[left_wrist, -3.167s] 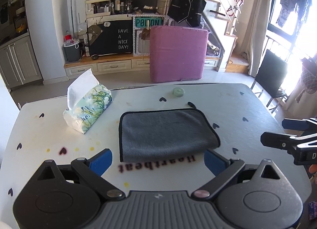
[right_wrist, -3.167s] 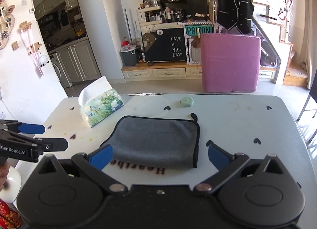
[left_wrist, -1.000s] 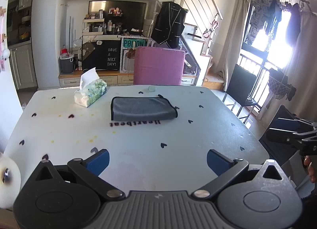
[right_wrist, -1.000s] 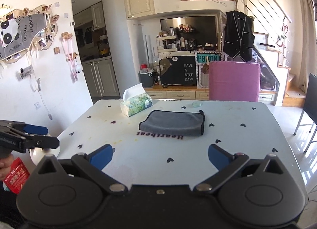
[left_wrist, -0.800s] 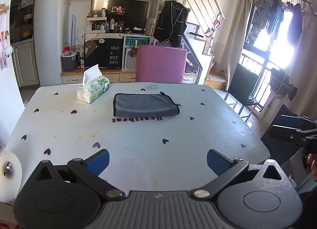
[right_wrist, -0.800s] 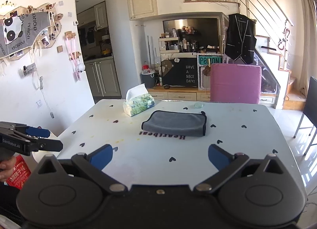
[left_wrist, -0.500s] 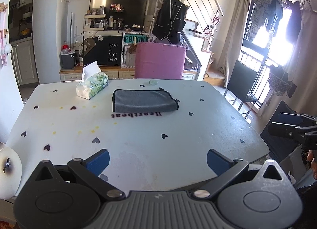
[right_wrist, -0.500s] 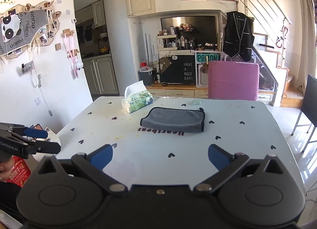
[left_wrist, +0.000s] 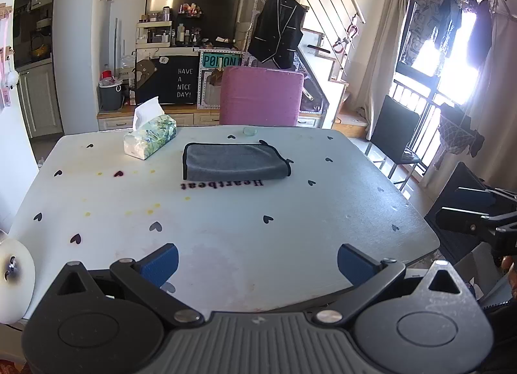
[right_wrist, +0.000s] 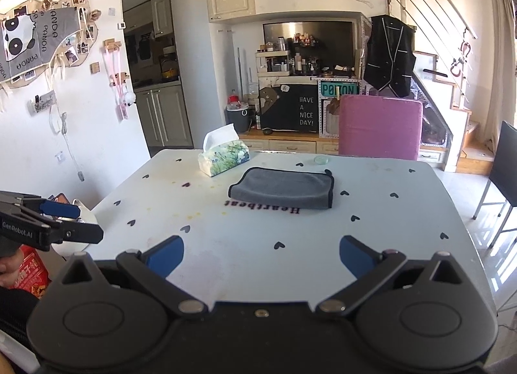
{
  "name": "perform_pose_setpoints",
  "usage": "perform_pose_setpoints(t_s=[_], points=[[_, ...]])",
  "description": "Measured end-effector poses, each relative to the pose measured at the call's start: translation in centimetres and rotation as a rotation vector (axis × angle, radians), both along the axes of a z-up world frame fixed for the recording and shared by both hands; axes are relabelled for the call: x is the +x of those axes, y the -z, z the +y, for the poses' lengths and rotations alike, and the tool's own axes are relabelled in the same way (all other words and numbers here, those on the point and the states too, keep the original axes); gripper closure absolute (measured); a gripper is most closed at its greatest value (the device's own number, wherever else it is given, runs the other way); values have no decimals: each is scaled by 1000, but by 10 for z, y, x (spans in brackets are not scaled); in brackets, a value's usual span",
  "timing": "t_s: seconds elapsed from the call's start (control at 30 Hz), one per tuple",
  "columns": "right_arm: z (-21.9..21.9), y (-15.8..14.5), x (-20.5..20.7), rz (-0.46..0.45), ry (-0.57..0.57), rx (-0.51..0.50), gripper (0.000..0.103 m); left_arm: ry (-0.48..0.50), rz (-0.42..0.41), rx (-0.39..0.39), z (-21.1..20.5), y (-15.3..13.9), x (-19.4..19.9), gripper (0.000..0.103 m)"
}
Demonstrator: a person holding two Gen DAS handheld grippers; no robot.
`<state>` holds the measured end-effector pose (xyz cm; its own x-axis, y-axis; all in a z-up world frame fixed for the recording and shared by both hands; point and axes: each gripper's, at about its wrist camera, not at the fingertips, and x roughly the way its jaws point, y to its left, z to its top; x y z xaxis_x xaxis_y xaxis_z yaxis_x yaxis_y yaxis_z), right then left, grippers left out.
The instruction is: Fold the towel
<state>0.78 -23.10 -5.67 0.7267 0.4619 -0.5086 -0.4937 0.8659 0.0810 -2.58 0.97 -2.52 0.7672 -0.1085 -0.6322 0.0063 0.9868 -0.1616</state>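
A: Where's the towel?

B: Grey towel (left_wrist: pixel 234 162) lies folded flat on the white table (left_wrist: pixel 226 231), far half, just above the upside-down "Heartbeat" print (left_wrist: pixel 221 184). Black trim runs along its left, back and right edges, and a small loop sticks out at the back right corner. Same in the right wrist view: towel (right_wrist: pixel 284 188), table (right_wrist: pixel 258 238).

A: Grippers?

B: Left gripper (left_wrist: pixel 257 261) has its jaws spread wide with nothing between them, only bare table at the near edge. Right gripper (right_wrist: pixel 261 252) is the same, wide apart and holding nothing. Both are well apart from the towel.

A: Anything near the towel?

B: Tissue box (left_wrist: pixel 150 138) is to its left, apart from it. A small pale round thing (left_wrist: pixel 249 130) sits behind it near the far edge, too small to identify. A pink chair (left_wrist: pixel 261 99) stands beyond the table.

A: What's cut off or unclear?

B: Each camera catches the other gripper only partly, at the frame edge: right gripper (left_wrist: pixel 476 212) in the left view, left gripper (right_wrist: pixel 61 222) in the right view. Their bodies and the hands are mostly out of frame. A white roll (left_wrist: pixel 14 280) at lower left is cut by the frame. A red packet (right_wrist: pixel 30 270) shows under the left gripper, text unreadable. I can't count the towel's layers from here.
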Motion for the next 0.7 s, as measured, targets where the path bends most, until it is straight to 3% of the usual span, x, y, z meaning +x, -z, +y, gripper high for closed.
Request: perform_pose_setpoints(t_s=[0.7], points=[[5, 1, -2, 10, -1, -5, 0, -4, 5, -3, 3, 2, 0, 0]])
